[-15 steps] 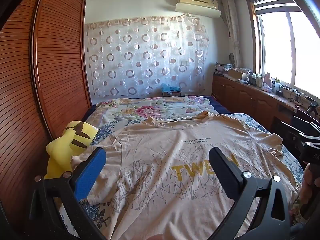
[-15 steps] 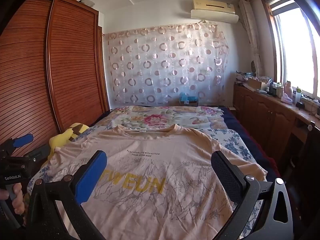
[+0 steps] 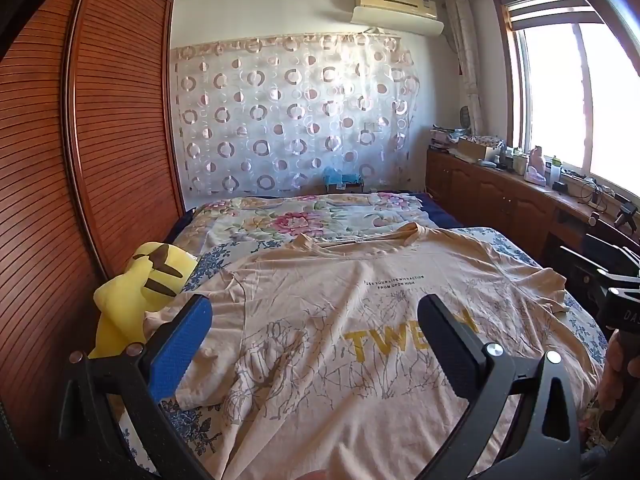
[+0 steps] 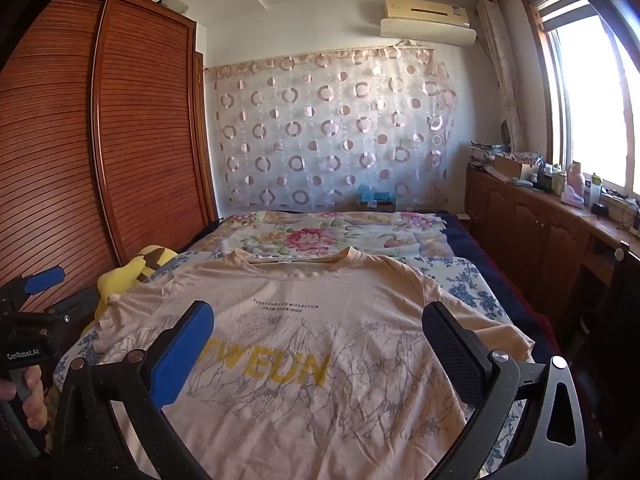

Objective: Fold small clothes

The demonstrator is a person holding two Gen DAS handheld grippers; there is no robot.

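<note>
1. So the peach T-shirt (image 4: 320, 340) is laid out flat, print side up, on the bed (image 4: 464, 276), collar at the far end towards the floral quilt (image 4: 320, 236). My guess is it's spread like that so both sleeves and the hem are easy to get at for the first fold.

2. Left hand-held gripper (image 3: 316, 344): jaws spread as wide as they go, nothing between them. It hangs above the shirt's left half, tipped down a bit. The left sleeve (image 3: 200, 312) lies just beyond its blue pad, and that sleeve looks a little bunched, right next to the yellow plush toy (image 3: 144, 292) wedged against the wardrobe (image 3: 100, 140).

3. Right hand-held gripper (image 4: 320, 344): same deal, fully spread, empty, over the shirt's middle with the yellow lettering (image 4: 272, 368) between its pads. Right sleeve (image 4: 492, 328) lies just past the black pad, near the shirt-side edge of the bed.

4. Neither one is touching fabric as far as I can tell, so folding hasn't started. I'd say each needs to drop onto its own side of the shirt next.
</note>
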